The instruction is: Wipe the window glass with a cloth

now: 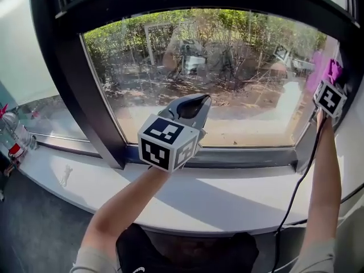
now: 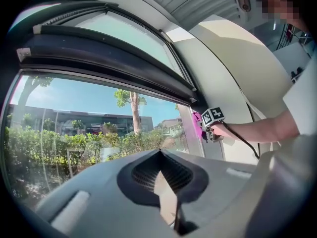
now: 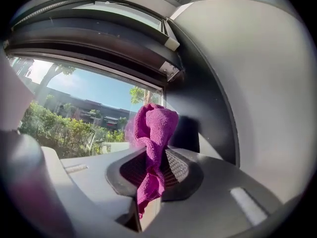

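Left tool (image 1: 194, 107) grey, b/w cube (image 1: 168, 142); sleeves (image 1: 91, 261) prob. beige.

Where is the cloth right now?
The purple cloth is pinched in the right claw, at the window glass's right edge beside the dark frame, upper right in the head view.

Black window frame (image 1: 102, 129), curved white sill (image 1: 216, 203), sunlit shrubs (image 1: 227, 30) outside, dark floor (image 1: 28, 226)

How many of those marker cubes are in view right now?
2. One cube on the left gripper, above the sill at centre; the other on the right gripper at the window's right edge, beside the cloth. None seems hidden.
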